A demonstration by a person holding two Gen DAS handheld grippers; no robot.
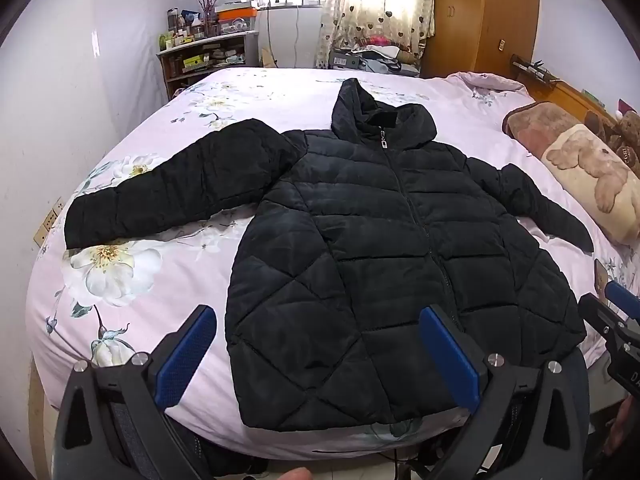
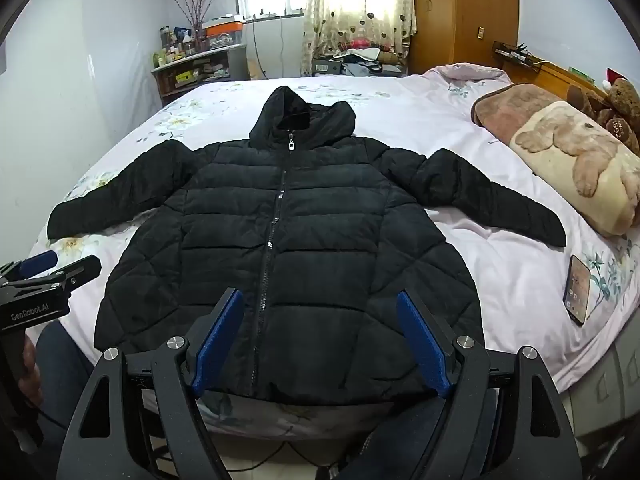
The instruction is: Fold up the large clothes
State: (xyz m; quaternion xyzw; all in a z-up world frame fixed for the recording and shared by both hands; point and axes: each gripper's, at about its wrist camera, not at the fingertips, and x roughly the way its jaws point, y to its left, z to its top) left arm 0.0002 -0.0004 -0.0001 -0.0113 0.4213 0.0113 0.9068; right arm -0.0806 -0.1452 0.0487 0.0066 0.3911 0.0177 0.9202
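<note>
Left tongs (image 1: pixel 316 322) agape, empty; right tongs (image 2: pixel 320 308) likewise, level alongside.

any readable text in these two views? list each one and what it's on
"GenRobot.AI": side of the left gripper, right wrist view.
"DA", cut off by the frame edge: body of the right gripper, left wrist view.
Digits on the teddy bear: too blurred to read.
Phone screen and shelf boxes: too small to read.
</note>
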